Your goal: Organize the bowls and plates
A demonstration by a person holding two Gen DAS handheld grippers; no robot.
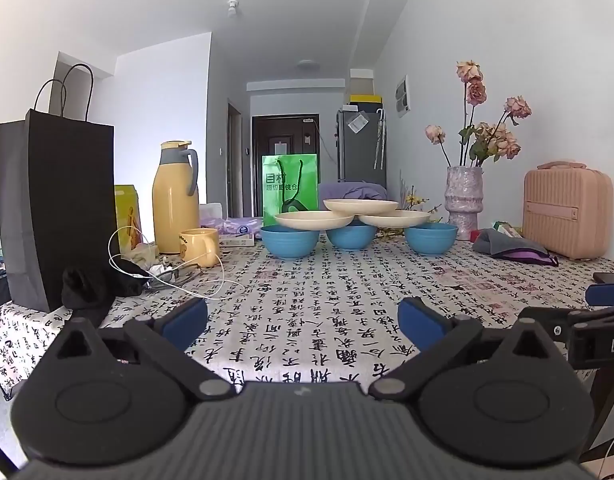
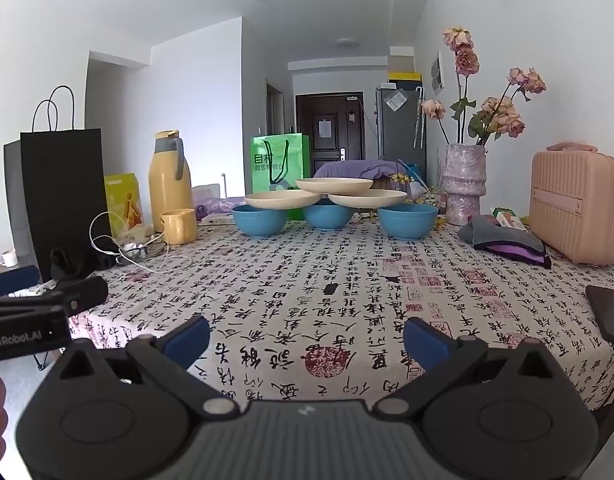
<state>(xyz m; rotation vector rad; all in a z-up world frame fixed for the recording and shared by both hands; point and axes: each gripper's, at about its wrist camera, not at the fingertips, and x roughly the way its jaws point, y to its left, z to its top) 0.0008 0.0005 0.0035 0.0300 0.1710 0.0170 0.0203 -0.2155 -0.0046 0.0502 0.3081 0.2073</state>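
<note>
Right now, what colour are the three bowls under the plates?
Blue, all three bowls, beneath cream plates; clearest in the right wrist view.

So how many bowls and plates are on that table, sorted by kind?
Blue bowls: 3 (left bowl, middle bowl, right bowl)
Cream plates: 3 (left plate, top plate, right plate)
Total: 6

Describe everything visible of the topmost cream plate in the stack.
The topmost cream plate is shallow, round and matte, plastic-looking, with no visible cracks. It sits level, bridging the rims of two cream plates, which rest on three blue bowls near the table's far edge. A green bag stands behind it. No gripper touches it.
</note>
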